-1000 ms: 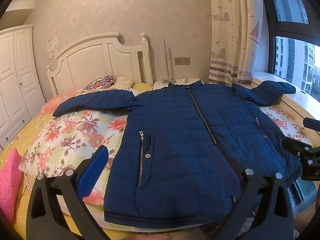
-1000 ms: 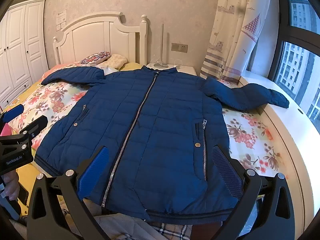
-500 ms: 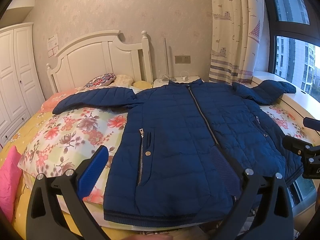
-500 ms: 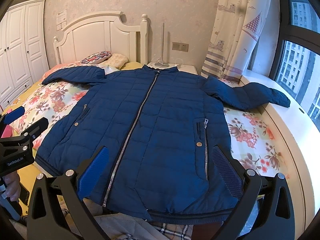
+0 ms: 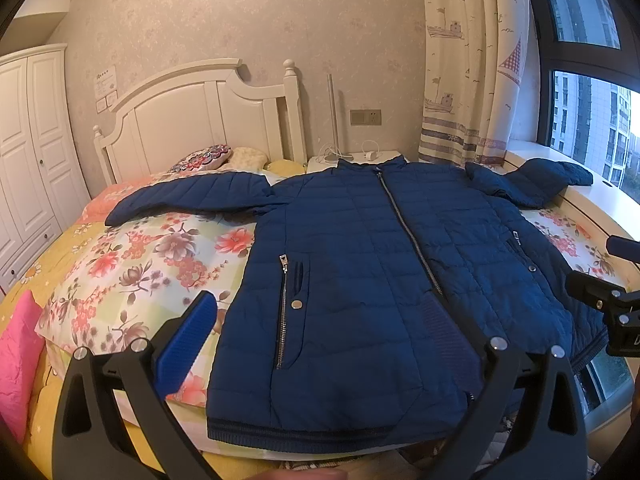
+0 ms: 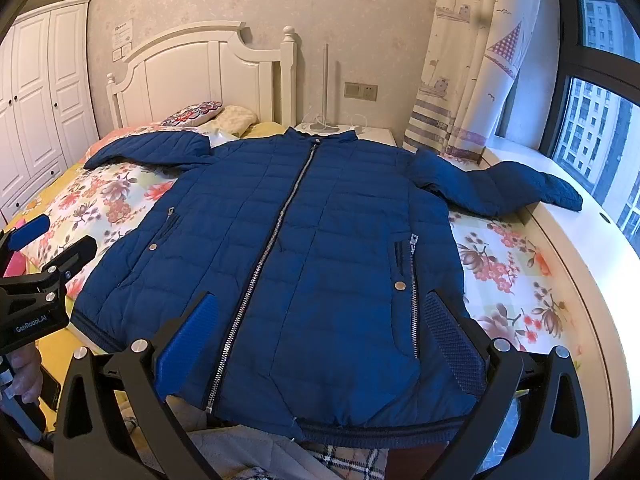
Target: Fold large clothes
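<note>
A blue quilted jacket [image 5: 360, 264] lies flat and zipped on the bed, front up, collar toward the headboard, both sleeves spread out sideways. It also shows in the right wrist view [image 6: 288, 248]. My left gripper [image 5: 316, 340] is open and empty, held above the jacket's hem on its left half. My right gripper [image 6: 316, 340] is open and empty, held above the hem on the jacket's right half. The left gripper shows at the left edge of the right wrist view [image 6: 40, 240]. The right gripper shows at the right edge of the left wrist view [image 5: 600, 276].
The bed has a floral quilt [image 5: 132, 264] and a white headboard [image 5: 200, 120] with pillows [image 5: 204, 156]. A white nightstand [image 6: 372, 132] stands behind the collar. A curtain [image 6: 472, 60], window sill [image 6: 568, 248] and window are on the right. A white wardrobe [image 6: 40, 92] is on the left.
Both grippers have risen and drawn back slightly; the jacket sits a little lower in both views. The jacket itself has not moved.
</note>
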`<state>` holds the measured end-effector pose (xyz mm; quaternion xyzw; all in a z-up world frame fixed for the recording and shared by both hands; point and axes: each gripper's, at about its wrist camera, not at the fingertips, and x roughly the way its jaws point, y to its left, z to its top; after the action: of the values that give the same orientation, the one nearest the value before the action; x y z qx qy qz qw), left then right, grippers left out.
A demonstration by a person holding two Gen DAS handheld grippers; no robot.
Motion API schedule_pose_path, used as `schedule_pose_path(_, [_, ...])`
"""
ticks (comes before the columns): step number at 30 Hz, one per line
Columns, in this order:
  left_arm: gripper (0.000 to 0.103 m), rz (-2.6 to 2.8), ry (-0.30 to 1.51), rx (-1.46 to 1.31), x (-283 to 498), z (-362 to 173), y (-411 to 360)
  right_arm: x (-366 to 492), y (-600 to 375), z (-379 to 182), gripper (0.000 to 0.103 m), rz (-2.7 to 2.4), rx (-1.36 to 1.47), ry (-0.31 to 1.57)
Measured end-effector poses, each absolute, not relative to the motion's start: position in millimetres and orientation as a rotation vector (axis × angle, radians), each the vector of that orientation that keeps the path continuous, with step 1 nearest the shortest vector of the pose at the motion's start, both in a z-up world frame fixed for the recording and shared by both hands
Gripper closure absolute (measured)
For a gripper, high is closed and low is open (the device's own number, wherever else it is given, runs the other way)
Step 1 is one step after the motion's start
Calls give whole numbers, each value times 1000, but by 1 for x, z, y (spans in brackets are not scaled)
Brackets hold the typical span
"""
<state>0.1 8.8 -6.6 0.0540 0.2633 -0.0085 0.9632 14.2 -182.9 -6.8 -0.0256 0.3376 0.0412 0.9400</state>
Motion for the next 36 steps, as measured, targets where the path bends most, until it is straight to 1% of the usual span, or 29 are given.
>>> schedule_pose_path(28, [2,-18,536,110,0,-8,9,16,-185,-11,4,86,-39,699])
schedule_pose_path(36, [2,-18,566,114,5,-17,8,23,-191,-16,4,81,-27,719])
